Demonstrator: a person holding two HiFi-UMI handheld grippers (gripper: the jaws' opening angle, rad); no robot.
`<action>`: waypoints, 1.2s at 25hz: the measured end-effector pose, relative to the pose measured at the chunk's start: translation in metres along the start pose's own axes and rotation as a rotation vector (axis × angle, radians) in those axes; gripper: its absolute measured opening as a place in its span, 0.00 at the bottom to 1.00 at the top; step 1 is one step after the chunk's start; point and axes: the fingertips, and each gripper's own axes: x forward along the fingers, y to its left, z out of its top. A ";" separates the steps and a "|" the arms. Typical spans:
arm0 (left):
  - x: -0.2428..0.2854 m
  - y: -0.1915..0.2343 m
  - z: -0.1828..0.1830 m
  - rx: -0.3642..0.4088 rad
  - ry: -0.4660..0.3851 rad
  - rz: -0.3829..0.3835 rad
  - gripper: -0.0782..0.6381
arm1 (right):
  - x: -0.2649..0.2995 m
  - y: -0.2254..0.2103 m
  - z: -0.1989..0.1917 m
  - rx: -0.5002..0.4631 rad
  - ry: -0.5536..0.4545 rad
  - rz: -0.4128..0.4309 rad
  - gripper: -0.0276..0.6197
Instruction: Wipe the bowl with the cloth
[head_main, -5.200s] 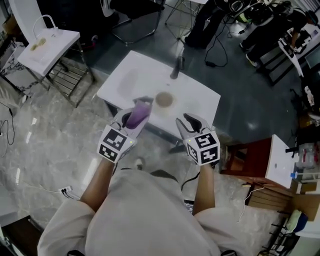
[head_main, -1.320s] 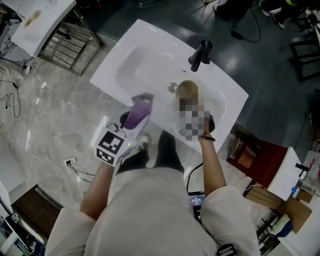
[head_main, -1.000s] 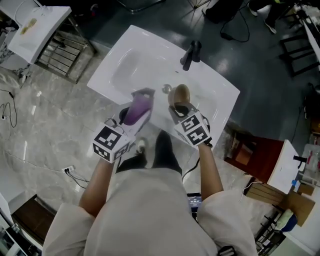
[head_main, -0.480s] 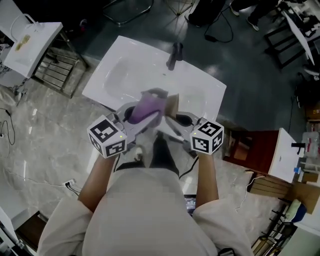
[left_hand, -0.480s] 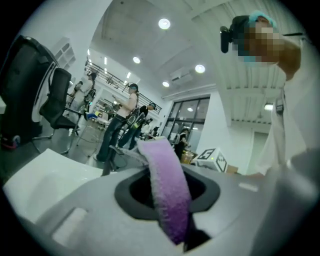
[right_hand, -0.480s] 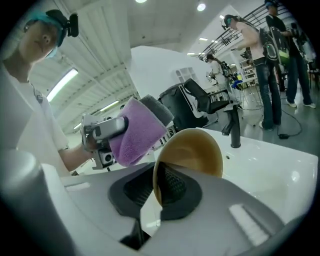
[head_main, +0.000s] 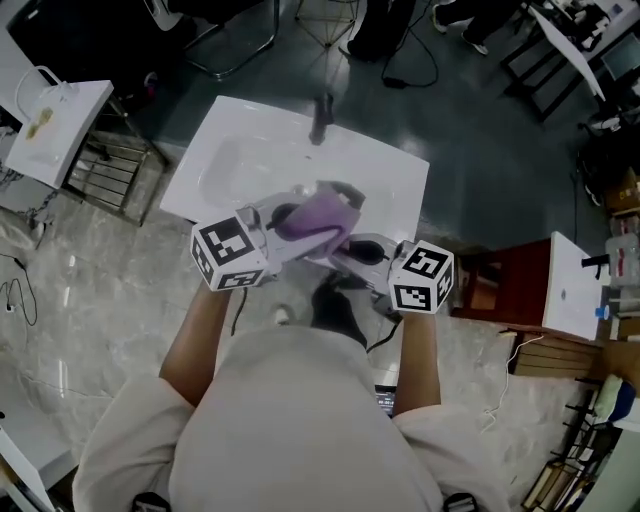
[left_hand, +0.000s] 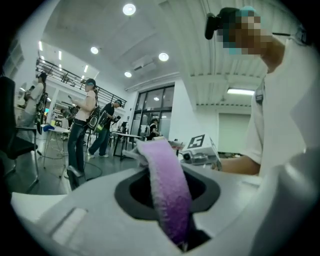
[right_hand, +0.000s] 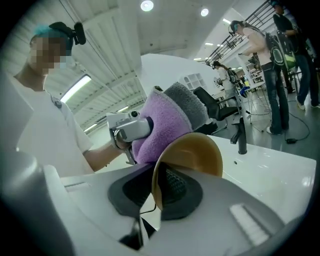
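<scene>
Cloth (head_main: 318, 216), purple with a grey edge, is sitting pinched in the left gripper (left_hand: 167, 190), whose jaws are closing tightly on a fold of it while the rest is bunching out ahead of them. The right gripper (right_hand: 152, 191) is clamping the rim of the bowl (right_hand: 192, 150), a tan one, with one pad lying inside the bowl and the other outside it. The bowl is tilting on its side, its opening turning partly away from the right gripper's camera. The cloth is pressing against the bowl from the far side, touching its upper edge. Both things are hanging in the air over the near edge of the white sink (head_main: 240, 140), around the middle of that edge, and neither is resting on it. The two grippers are meeting there from opposite sides, left and right, jaws pointing toward each other. The dark faucet (head_main: 321, 112) is standing at the sink's far edge, well apart from bowl and cloth.
</scene>
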 end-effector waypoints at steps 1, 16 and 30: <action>0.000 -0.001 0.003 0.004 -0.002 -0.002 0.24 | -0.002 0.005 0.002 -0.005 -0.007 0.008 0.08; -0.002 0.020 -0.003 0.084 0.101 0.035 0.24 | -0.019 0.047 0.012 -0.054 -0.033 0.103 0.10; -0.032 0.035 -0.007 -0.233 -0.333 0.011 0.24 | -0.034 0.083 0.063 -0.075 -0.179 0.274 0.10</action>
